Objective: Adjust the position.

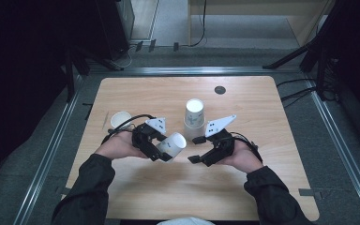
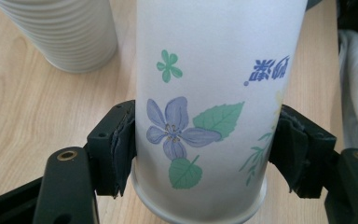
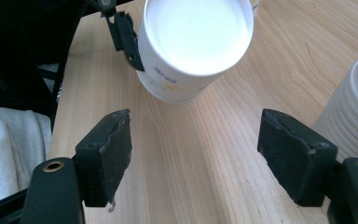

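Observation:
My left gripper [image 1: 161, 148] is shut on a white paper cup [image 1: 175, 143] with a flower print, held on its side just above the table. In the left gripper view both pads [image 2: 123, 149] press on the cup's [image 2: 214, 93] wall. My right gripper [image 1: 195, 150] stands open a short way to the cup's right, with nothing between its fingers. In the right gripper view the open jaws [image 3: 196, 135] face the cup's round white end [image 3: 198, 32], which hangs beyond them over bare wood.
A stack of white paper cups [image 1: 194, 118] stands mouth down at the table's middle, just behind both grippers. A single cup [image 1: 120, 119] stands upright at the left. A small dark disc [image 1: 220, 90] lies near the far edge of the wooden table [image 1: 243, 187].

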### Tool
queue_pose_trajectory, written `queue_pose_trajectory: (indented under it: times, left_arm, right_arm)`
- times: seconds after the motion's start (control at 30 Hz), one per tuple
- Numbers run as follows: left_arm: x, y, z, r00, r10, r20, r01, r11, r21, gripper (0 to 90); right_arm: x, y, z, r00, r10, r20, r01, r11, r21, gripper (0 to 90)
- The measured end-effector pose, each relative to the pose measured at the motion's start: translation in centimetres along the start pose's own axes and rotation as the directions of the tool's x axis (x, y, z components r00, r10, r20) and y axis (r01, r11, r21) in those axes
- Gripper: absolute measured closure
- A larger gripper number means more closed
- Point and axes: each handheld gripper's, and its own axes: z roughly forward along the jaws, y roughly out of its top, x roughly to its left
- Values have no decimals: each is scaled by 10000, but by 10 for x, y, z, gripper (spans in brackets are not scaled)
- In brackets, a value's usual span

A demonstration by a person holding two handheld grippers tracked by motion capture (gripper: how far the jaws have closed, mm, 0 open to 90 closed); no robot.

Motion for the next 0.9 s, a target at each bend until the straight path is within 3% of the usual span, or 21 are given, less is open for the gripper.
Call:
queue_pose_trajectory:
  times: [0.37,0.6,0.9]
  left_arm:
    - [-8,3,7,9992,334,-212,-320,9974,643,296]
    - [-14,8,16,9972,650,-360,-596,9892,1337,294]
    - [-22,14,23,9946,1018,-207,-971,9821,1616,294]
  right_arm:
    - [1,2,7,9999,-96,-71,95,9999,-49,256]
    - [2,4,13,9993,-206,-315,205,9998,-47,256]
    - [5,5,22,9981,-254,-566,257,9997,42,256]
